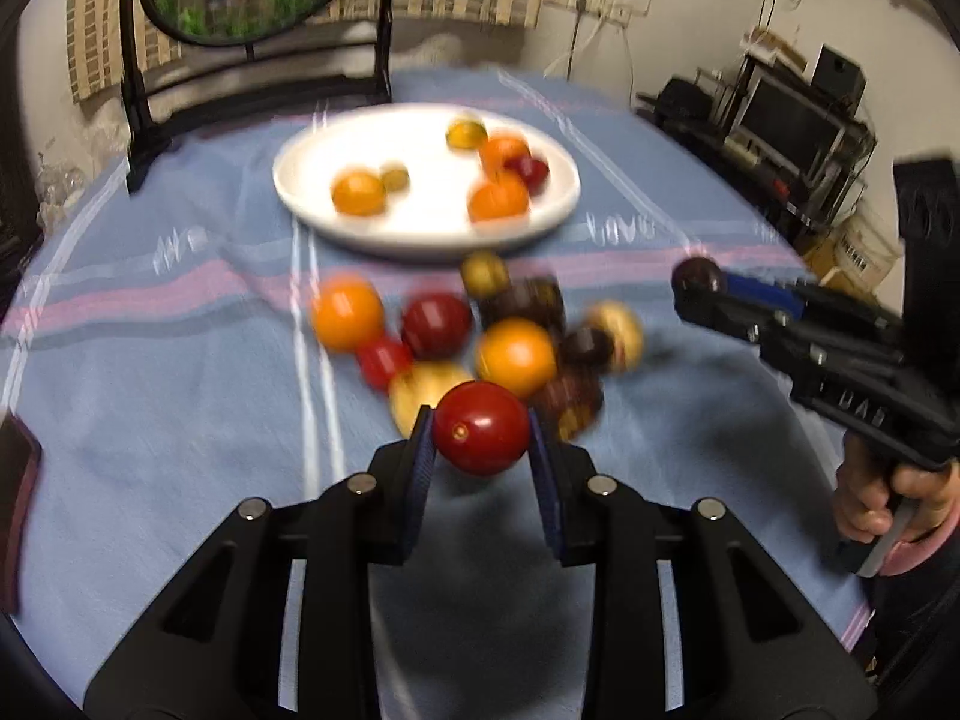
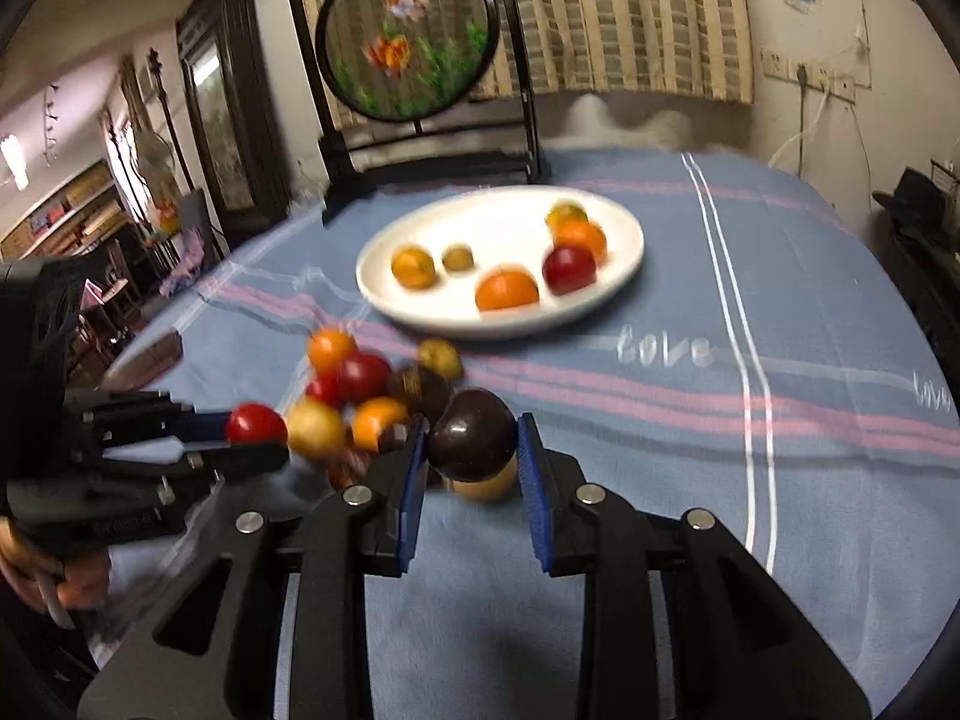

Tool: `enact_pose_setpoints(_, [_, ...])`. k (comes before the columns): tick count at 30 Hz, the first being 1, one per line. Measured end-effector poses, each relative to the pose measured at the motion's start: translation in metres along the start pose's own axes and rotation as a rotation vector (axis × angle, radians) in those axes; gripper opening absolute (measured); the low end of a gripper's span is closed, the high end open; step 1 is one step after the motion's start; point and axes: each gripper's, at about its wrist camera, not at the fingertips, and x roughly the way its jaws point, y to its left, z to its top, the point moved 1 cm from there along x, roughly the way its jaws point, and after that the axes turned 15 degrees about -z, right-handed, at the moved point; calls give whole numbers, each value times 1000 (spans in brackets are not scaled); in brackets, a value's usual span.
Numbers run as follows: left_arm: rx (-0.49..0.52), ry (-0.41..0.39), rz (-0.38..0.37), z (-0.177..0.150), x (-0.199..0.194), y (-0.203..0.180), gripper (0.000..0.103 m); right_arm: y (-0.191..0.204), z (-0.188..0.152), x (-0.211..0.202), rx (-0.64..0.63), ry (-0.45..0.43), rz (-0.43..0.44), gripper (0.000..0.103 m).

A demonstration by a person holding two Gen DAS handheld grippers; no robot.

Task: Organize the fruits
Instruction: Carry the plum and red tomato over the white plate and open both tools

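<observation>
Both hands are loaded at once here: the left gripper (image 1: 480, 441) is closed down on a red tomato (image 1: 480, 435), blue pads pressed against its two sides at the widest part, and the right gripper (image 2: 472, 438) is clamped the same way on a dark purple fruit (image 2: 472, 435), each lifted just above the blue striped cloth (image 1: 180, 372). Between and just ahead of them sits the loose heap (image 1: 480, 336), a jumble of orange, red, yellow and dark little fruits touching one another on the cloth. Beyond the heap waits the white plate (image 1: 312, 204), with six pieces already in it, orange, red and yellowish, scattered apart. So the sorting looks partly done, and the next stretch, I'd guess, is carrying these two over the rim. These are small, round, glossy things, light in the hand but thin-skinned and soft inside; squeeze hard and one would split, squeeze too little and that shiny skin could slip out of the pads. Gripping across the middle, as both are doing, seems the safe hold. Setting them down gently matters too, since anything round will likely roll across that smooth plate and knock its neighbours.
</observation>
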Motion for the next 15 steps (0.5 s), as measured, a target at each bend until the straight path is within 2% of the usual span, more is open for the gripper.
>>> enact_pose_setpoints(2, [11,-25,6,25,-6,9,31,2,21,2,-11,-47,-15,30])
enact_pose_setpoints(4, [30,-47,17,52,-4,18,31,1,38,12,1,-58,-16,30])
enact_pose_setpoints(9, [1,-37,6,116,39,44,31,0,75,64,44,-10,-18,30])
enact_pose_setpoints(15, [18,14,45,144,87,60,31,5,94,113,13,49,-21,30])
